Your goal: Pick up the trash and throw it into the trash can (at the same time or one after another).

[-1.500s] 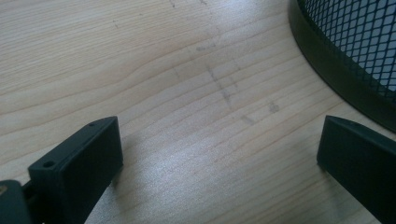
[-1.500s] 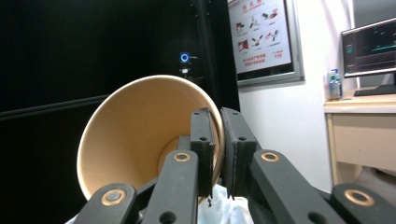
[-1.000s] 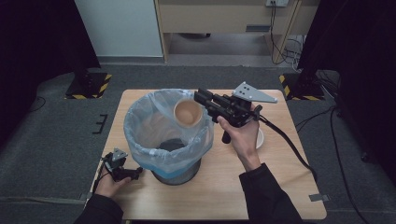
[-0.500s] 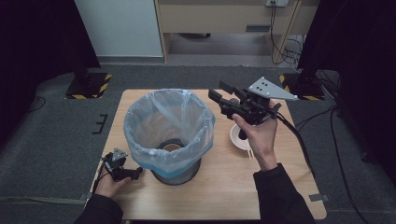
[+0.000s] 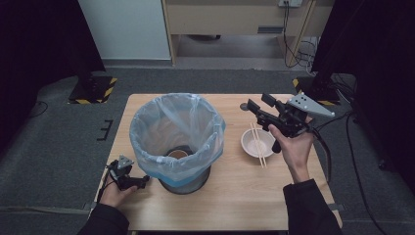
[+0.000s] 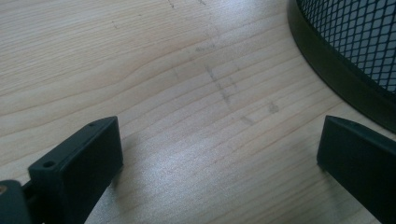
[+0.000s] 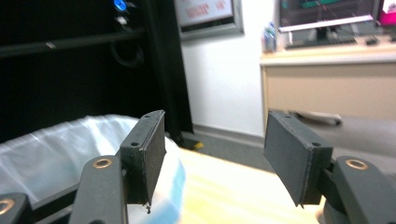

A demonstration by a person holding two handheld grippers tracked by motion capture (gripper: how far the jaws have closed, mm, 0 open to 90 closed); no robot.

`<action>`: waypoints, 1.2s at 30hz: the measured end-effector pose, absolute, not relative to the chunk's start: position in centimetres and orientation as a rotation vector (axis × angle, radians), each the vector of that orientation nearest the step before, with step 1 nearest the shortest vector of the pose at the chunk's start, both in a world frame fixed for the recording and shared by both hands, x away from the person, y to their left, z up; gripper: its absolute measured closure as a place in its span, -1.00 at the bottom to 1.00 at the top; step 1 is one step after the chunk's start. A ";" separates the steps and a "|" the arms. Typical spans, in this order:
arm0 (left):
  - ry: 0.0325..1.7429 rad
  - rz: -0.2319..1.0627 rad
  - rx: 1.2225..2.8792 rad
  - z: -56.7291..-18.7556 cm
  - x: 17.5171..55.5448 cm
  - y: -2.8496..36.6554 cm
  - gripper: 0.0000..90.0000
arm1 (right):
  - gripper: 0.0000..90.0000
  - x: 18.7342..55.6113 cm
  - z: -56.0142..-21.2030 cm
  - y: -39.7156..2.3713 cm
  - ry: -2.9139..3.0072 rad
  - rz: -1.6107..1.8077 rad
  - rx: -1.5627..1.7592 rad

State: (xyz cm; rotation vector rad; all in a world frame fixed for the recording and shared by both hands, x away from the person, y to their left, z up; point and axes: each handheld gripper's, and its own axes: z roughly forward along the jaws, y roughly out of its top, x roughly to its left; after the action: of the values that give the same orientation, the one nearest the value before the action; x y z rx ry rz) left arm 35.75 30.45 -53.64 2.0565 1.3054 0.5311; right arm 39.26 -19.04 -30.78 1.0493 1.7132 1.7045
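Empty right tool [image 5: 255,108] above bowl [image 5: 256,142]

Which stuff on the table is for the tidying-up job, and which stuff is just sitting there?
Part of the job:
- bin with its plastic liner
- paper cup lying inside the bin
- white bowl
- chopsticks across the bowl
- right gripper, jaws open and empty

Just sitting there:
- left gripper, open, beside the bin
- small round thing near the far edge

wooden table [image 5: 244,205], yellow-black striped stand bases on grey floor [image 5: 93,90], cabinet [image 5: 230,17], cables [image 5: 293,34]

Dark sleeves; each black hand-held gripper [image 5: 257,111] has flat rectangular jaws, brass screws and a grey three-cornered plate.
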 end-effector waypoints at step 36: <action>1.306 0.531 2.056 -53.6 35.8 30.4 -1.00 | 0.36 44.2 -48.1 -23.0 1.954 1.117 1.461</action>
State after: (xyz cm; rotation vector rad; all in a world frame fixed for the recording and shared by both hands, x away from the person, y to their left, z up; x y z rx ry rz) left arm 35.75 30.45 -53.64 2.0565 1.3057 0.5311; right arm 44.22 -23.01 -48.05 1.4608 1.9542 1.1167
